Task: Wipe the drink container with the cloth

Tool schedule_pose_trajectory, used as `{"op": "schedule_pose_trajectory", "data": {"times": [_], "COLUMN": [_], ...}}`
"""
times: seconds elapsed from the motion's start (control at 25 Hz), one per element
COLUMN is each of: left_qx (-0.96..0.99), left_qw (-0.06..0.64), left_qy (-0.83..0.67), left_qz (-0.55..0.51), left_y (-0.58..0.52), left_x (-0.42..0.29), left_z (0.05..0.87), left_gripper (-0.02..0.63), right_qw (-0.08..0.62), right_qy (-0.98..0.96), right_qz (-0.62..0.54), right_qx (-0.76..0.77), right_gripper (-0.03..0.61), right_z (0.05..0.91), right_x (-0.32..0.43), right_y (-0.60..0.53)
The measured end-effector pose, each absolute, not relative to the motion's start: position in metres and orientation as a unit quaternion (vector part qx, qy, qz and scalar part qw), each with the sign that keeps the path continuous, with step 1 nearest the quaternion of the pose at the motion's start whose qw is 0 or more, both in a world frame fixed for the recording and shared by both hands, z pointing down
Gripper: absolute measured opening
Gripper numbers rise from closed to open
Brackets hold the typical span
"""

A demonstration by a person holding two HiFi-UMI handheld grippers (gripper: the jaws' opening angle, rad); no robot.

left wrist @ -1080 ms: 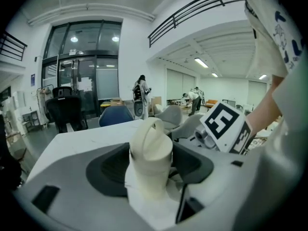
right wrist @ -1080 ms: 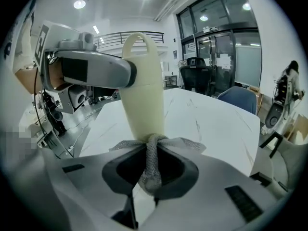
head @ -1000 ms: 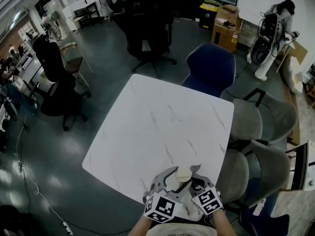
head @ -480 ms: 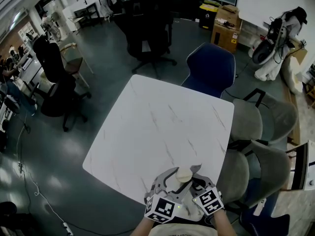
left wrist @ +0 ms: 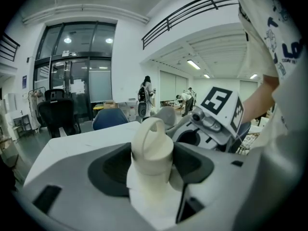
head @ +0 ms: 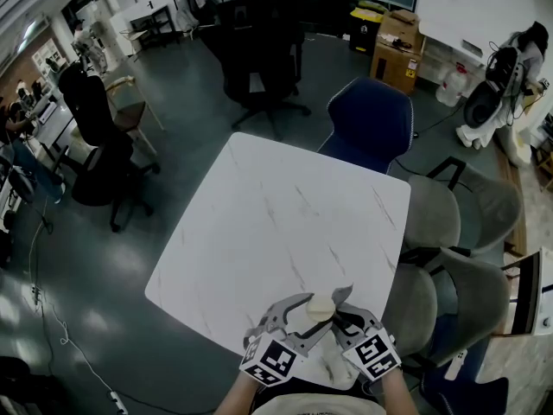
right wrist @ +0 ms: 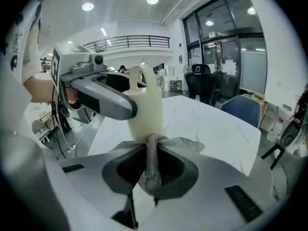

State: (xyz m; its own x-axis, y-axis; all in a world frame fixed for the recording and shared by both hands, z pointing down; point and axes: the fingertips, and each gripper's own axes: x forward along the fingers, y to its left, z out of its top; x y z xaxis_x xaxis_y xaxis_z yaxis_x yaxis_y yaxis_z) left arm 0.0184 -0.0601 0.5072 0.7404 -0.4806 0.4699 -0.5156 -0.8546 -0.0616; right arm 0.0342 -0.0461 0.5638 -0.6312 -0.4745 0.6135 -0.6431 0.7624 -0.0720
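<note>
- Left gripper: jaws closed on the drink container, clamping it just below the looped cap. The container stands upright.
- Location: the container is held at the near edge of the white surface, close to the person's body. Cannot tell whether its base rests on the surface.
- Right gripper: jaws pinched on a bunched grey mesh cloth. The cloth's free end fans out and touches the container's lower wall.
- Judged step: wiping the container's side, cloth already in contact.
- To do it well: hold the left clamp firm so the container does not twist. Press only the fanned cloth to the wall, not the hard jaw tips.
- Stroke along the wall with light pressure, and turn the container with the left gripper to present unwiped faces.
- Note: the fanned part is small, so many short passes are likely needed.
- Limit: the band under the left jaws stays covered, and wiping it calls for a regrip.
</note>
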Motion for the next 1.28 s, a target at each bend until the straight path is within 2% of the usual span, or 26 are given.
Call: {"op": "schedule_pose_trajectory", "data": {"times": [1.28], "left_qx": [0.952], "left_qw": [0.007], "left_qy": [-0.122], "left_qz": [0.279], "left_y": [-0.056], "left_x": [0.017], "left_z": [0.510], "left_gripper": [0.264], "right_qw": [0.294], "right_qy": [-0.913], "right_qz": [0.096], "right_qx": [0.266], "right_gripper": [0.057], "right_z": [0.512], "right_x": [0.031], "right_y": [-0.044]}}
